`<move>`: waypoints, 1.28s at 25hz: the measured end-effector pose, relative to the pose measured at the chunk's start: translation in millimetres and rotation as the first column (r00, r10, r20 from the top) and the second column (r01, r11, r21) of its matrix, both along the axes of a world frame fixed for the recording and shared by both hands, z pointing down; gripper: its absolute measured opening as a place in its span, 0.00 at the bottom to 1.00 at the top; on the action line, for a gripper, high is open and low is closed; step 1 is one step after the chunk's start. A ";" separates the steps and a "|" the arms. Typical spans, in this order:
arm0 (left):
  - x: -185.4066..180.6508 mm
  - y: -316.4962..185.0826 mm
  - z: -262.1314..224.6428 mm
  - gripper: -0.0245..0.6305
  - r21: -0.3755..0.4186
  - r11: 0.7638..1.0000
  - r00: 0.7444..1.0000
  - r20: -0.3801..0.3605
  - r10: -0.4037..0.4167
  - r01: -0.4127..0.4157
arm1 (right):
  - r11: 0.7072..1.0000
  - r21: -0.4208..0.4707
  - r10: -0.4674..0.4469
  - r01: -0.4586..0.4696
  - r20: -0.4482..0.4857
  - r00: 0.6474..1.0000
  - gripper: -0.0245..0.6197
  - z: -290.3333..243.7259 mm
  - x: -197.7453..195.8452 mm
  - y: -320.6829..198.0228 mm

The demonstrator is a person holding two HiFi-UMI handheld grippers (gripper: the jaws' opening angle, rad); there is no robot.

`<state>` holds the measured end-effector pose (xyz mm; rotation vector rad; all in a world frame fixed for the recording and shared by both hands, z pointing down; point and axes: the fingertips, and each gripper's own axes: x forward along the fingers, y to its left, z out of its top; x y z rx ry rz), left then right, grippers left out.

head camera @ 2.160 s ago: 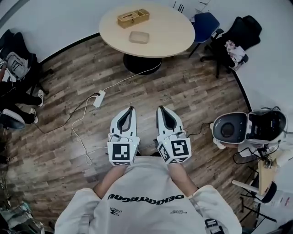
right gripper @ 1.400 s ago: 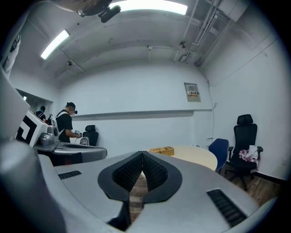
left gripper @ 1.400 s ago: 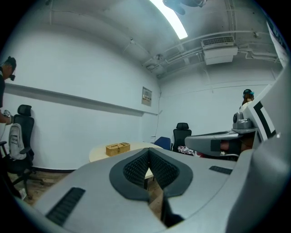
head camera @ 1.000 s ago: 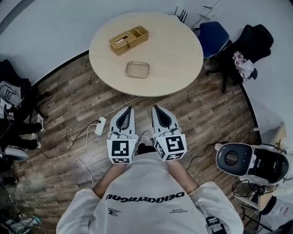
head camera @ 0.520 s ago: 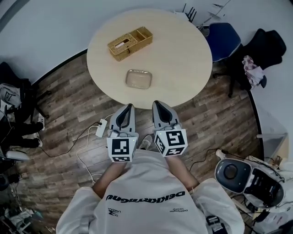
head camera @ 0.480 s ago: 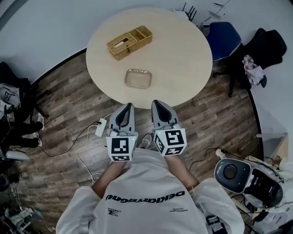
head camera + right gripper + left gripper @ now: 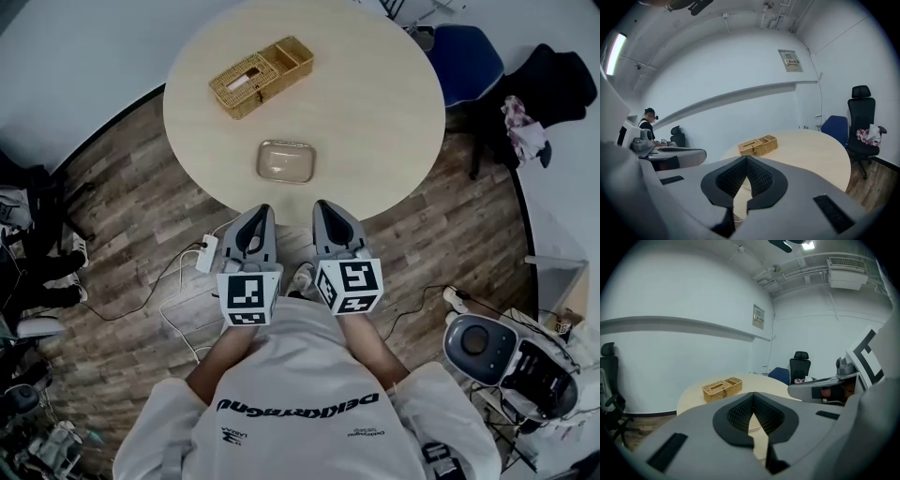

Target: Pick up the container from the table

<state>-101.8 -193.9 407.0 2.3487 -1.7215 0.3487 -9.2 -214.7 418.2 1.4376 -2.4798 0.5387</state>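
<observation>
A shallow, pale container lies on the round beige table, near its front edge. Both grippers hover side by side just short of that edge, over the wood floor. My left gripper is shut with nothing in it, its tips meeting. My right gripper is also shut and empty. The container sits a short way ahead of and between the two gripper tips. In both gripper views the jaws hide it.
A wicker basket with compartments stands farther back on the table. A blue chair and a black chair stand at the right. A power strip with cables lies on the floor at the left. A round grey machine sits at the lower right.
The table and container have come nearer as the person walked toward them. Both grippers stay shut and side by side, now close to the table's edge.
</observation>
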 end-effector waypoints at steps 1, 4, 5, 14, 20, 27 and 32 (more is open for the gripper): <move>-2.3 -5.8 4.1 0.06 -0.014 1.000 1.000 -0.005 0.002 -0.002 | 1.000 -0.012 0.011 -0.011 -0.002 1.000 0.09 3.4 -0.1 -5.6; -9.5 -20.8 19.3 0.06 -0.064 0.998 1.000 -0.015 0.008 -0.009 | 0.998 -0.053 0.039 -0.039 -0.007 0.999 0.09 17.3 -2.6 -20.7; -11.8 -26.5 24.7 0.06 -0.079 0.997 1.000 -0.019 0.010 -0.012 | 0.997 -0.066 0.047 -0.048 -0.009 0.999 0.09 22.9 -4.0 -26.5; -30.7 -71.6 83.4 0.06 -0.205 0.979 0.998 -0.056 0.003 -0.015 | 0.979 -0.168 0.108 -0.112 -0.035 0.994 0.09 80.0 -9.5 -68.5; -38.8 -97.6 114.6 0.06 -0.257 0.966 0.999 -0.046 0.010 -0.022 | 0.961 -0.230 0.144 -0.152 -0.053 0.988 0.09 112.0 -6.7 -83.9; -45.1 -120.0 153.1 0.06 -0.323 0.946 0.999 -0.047 0.013 -0.027 | 0.946 -0.288 0.140 -0.151 -0.061 0.988 0.10 147.5 -6.0 -100.4; -50.7 -134.2 179.9 0.13 -0.354 0.935 0.998 -0.068 0.001 -0.025 | 0.938 -0.308 0.147 -0.161 -0.068 0.987 0.15 167.8 -4.3 -113.1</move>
